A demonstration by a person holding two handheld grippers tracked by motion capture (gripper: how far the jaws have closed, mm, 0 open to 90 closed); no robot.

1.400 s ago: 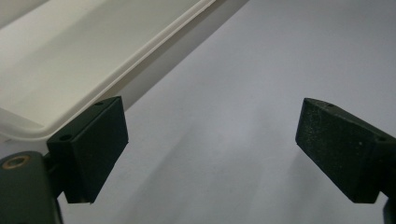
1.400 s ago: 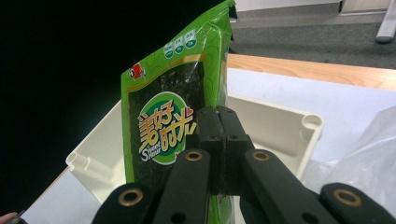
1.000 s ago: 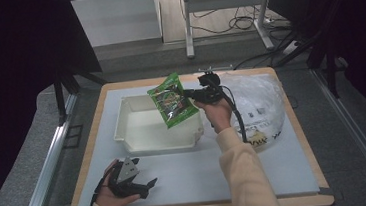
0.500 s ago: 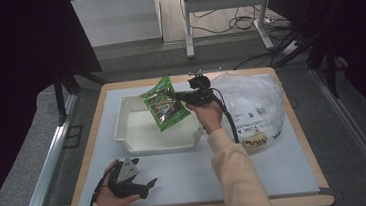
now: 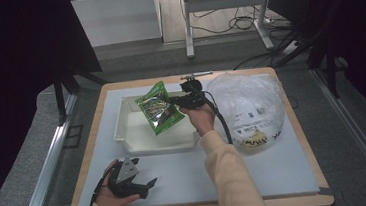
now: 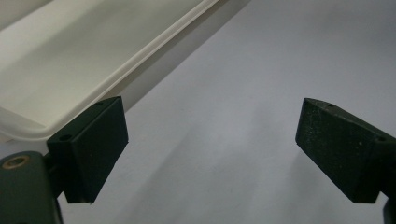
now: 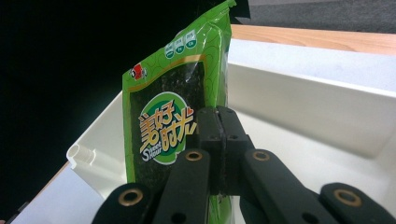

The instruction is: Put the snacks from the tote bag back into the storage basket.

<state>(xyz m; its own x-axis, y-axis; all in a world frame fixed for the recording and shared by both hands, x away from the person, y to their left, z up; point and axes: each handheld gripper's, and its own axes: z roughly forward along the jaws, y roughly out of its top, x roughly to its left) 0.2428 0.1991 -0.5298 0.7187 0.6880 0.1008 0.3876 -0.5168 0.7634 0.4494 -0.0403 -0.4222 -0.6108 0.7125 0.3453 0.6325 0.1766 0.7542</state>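
Plainly, the green snack packet (image 7: 175,116) carries large orange Chinese characters on a round badge, with smaller Latin script under them too small to read surely, a red mark at its upper corner and three small round symbols along its top edge. The clear plastic bag (image 5: 249,108) at the right of the table bears dark print and a code square, not legible from the high view.

The right gripper (image 5: 180,101) has its jaws pressed together on the packet's edge, holding it tilted above the white tray (image 5: 123,131). The right hand (image 5: 201,117) reaches forward from a pale sleeve, cable trailing back along the wrist. The left hand (image 5: 110,195) rests low on the grey mat (image 5: 277,175) near the table's front edge, and the left gripper (image 6: 212,151) points toward the right with jaws wide apart over bare mat, just beside the tray's rim.
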